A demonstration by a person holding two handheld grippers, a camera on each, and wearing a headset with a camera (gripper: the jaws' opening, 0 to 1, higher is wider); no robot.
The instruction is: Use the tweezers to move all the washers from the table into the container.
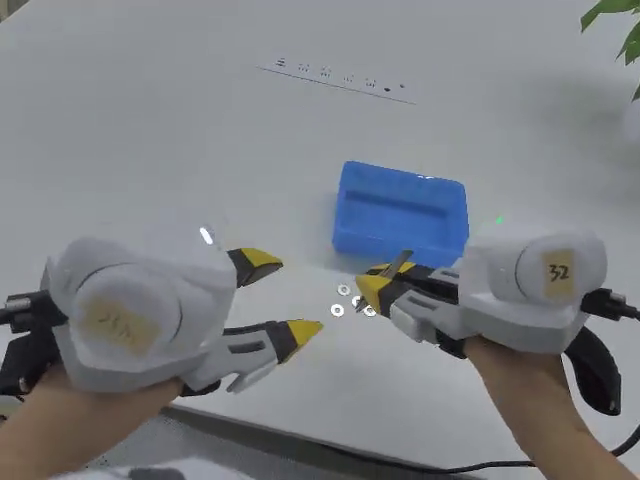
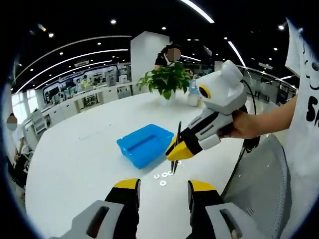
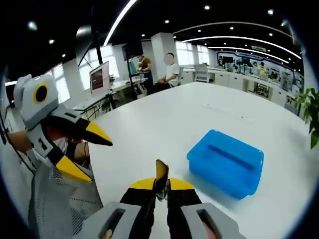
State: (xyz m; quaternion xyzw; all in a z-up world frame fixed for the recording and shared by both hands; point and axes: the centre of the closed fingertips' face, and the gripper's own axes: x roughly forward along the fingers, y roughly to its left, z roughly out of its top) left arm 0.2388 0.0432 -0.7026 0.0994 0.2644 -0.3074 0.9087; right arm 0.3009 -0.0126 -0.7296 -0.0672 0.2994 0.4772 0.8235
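Blue plastic container, rectangular, shallow and smooth-walled, open side up on a matte white worktop. Just in front of its near edge, on the person's side, a tight cluster of flat metal washers, small shiny rings lying on the bare surface. Right claw, yellow-tipped on a white moulded housing, clamped shut on slim dark tweezers partway along their length. Long axis of the tweezers close to upright in the left gripper view, lower end pointing down at the washers, upper end rising above the jaws. Whether the tips are touching a washer is impossible to judge. In the head view, the upper end angled toward the container. Left claw empty, jaws spread wide, poised near the washers on the side opposite the right claw. Far across the worktop, a thin row of small items, too small to identify. Green leafy plant at the far right corner.
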